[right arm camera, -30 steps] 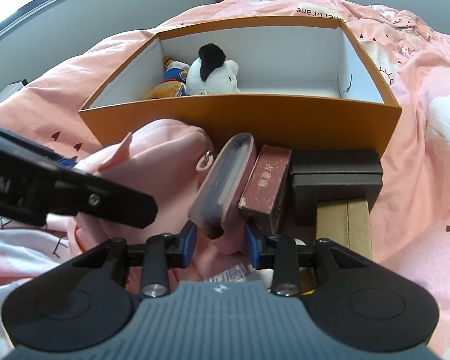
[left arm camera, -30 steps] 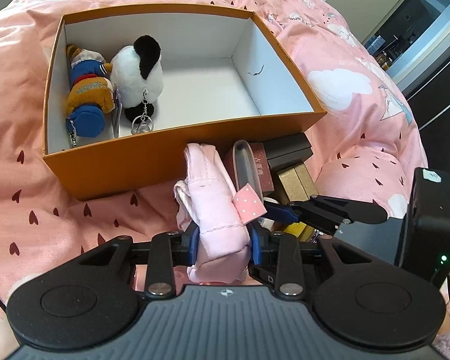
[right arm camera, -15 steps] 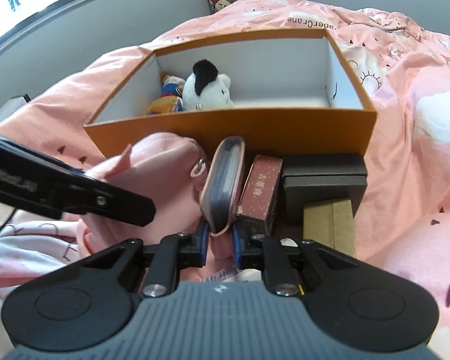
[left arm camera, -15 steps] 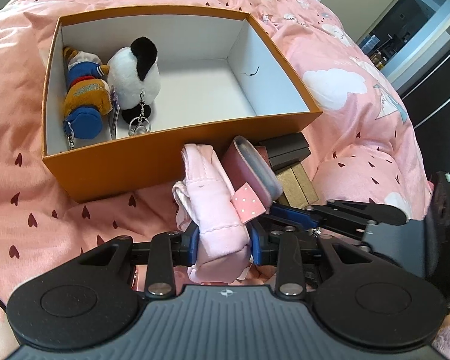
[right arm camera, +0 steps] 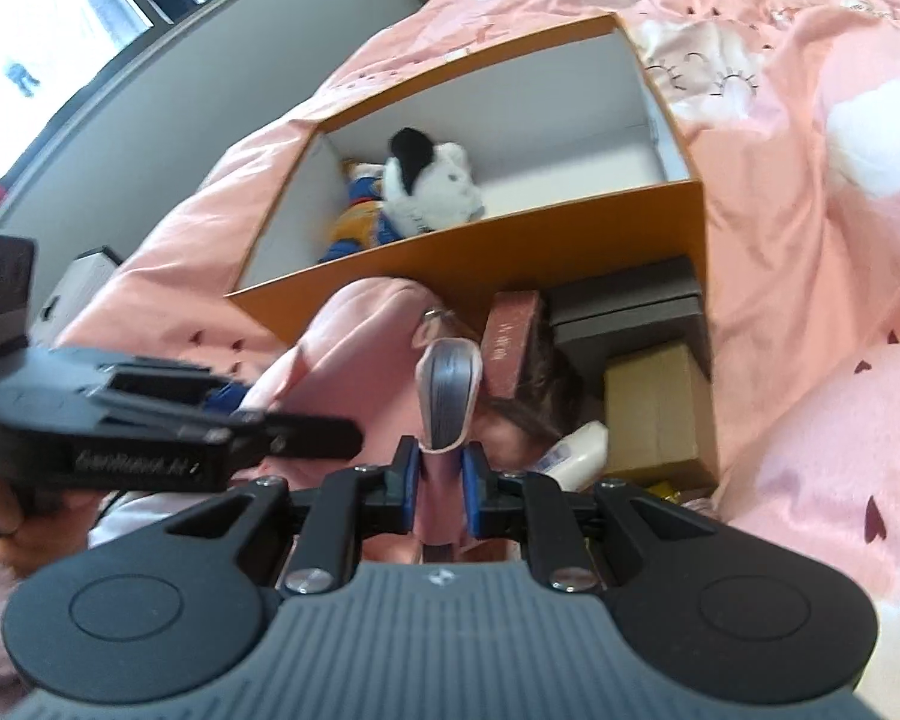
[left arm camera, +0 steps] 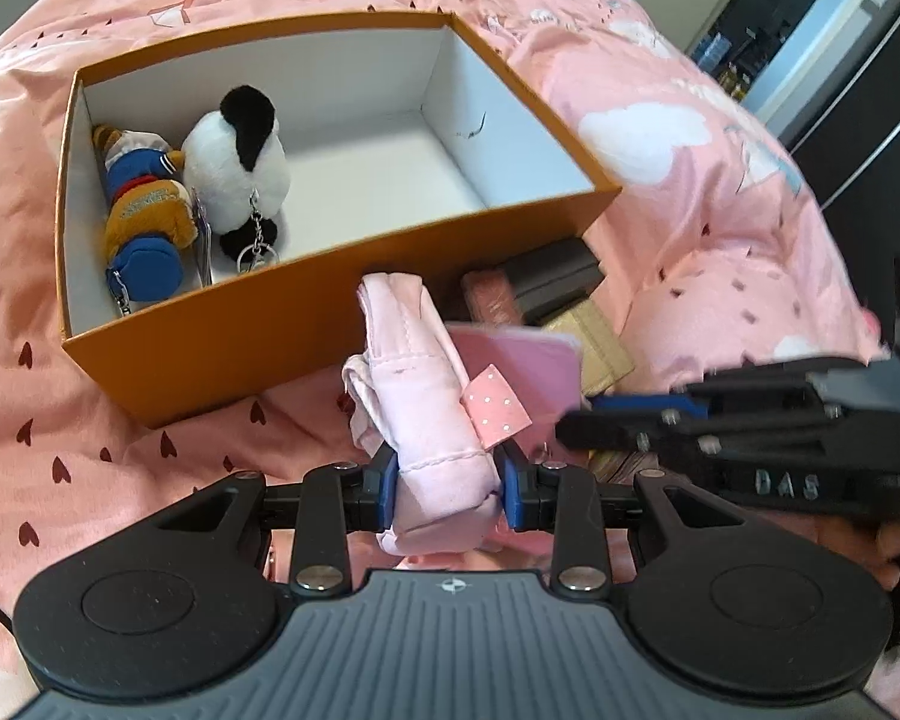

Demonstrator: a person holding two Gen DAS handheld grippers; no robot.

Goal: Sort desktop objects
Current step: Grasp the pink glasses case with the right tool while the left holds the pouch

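Observation:
My left gripper (left arm camera: 447,474) is shut on a pale pink cloth pouch (left arm camera: 414,372) with a dotted tag, held just in front of the orange box (left arm camera: 258,348). My right gripper (right arm camera: 441,474) is shut on a slim pink case with a grey edge (right arm camera: 447,396), which is raised above the pile beside the pouch. In the left wrist view the case (left arm camera: 522,360) shows its flat pink side. A panda plush (left arm camera: 240,162) and a brown plush in blue clothes (left arm camera: 144,210) lie in the box's left end.
Against the box's front wall lie a red-brown box (right arm camera: 510,342), a dark grey box (right arm camera: 624,312), a tan carton (right arm camera: 660,408) and a white tube (right arm camera: 576,450). All rest on a pink bedspread (left arm camera: 720,210). The box's right half holds nothing.
The right jaws closed on the pink case, then lifted it out of the pile and turned it. The left gripper kept its hold on the pouch and rolled a little.

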